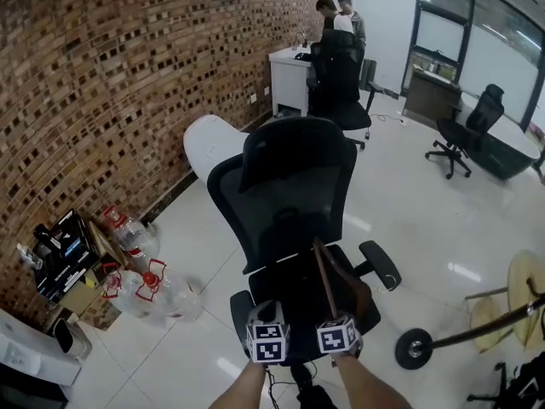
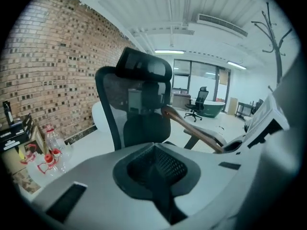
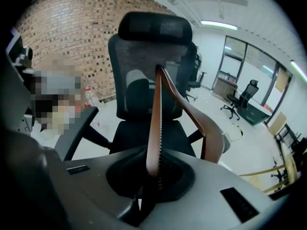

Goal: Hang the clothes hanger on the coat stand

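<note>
Fingers of the right gripper (image 3: 152, 174) were shut on the wooden clothes hanger (image 3: 154, 119), held upright in front of the office chair (image 1: 294, 186). Left gripper (image 2: 156, 176) was closed w/ nothing inside. Both forearms (image 1: 247, 390) were stretched fwd, grippers tilted downward.

In the head view, the marker cubes on the left gripper (image 1: 267, 341) and right gripper (image 1: 338, 336) are covering their jaws and the lower end of the clothes hanger (image 1: 326, 279). In the left gripper view, the right gripper's body is hiding the coat stand (image 2: 274, 30) below its hooks, along with the hanger's near end. I'm finding the two people (image 1: 341, 15) at the far desk (image 1: 288, 79) too small to make out.
</note>
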Tool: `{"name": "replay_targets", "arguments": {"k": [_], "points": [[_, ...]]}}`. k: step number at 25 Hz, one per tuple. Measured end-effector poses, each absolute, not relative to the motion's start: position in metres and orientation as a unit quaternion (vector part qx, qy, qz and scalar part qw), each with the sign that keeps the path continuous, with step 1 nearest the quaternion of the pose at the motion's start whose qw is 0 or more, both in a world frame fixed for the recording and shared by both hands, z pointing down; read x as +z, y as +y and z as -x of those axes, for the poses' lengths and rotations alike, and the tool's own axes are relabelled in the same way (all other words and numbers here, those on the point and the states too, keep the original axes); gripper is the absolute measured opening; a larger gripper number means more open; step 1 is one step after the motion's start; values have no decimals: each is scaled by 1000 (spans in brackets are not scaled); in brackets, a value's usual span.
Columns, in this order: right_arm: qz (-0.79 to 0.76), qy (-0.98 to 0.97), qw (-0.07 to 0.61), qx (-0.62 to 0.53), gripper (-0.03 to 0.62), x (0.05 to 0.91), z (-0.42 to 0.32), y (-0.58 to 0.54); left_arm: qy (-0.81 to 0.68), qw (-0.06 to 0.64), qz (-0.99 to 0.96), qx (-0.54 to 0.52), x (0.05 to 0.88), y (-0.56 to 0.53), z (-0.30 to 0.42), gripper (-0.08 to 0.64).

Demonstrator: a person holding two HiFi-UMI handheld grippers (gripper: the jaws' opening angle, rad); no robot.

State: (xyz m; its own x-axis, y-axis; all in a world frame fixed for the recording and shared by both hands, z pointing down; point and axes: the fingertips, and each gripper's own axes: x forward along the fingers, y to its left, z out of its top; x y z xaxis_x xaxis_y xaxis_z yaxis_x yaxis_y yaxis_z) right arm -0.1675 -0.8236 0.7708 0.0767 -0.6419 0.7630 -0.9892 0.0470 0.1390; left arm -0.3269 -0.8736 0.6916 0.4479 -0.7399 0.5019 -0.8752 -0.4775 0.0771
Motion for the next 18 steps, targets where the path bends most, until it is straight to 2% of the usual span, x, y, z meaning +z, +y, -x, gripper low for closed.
{"name": "replay_targets", "arguments": {"k": [10, 18], "points": [[-684, -639, 350, 31, 2, 520, 194, -649, -504, 98, -854, 85, 475, -683, 373, 18], [-705, -610, 358, -46, 2, 442, 185, -504, -476, 77, -875, 43, 416, -540, 345, 18]]}}
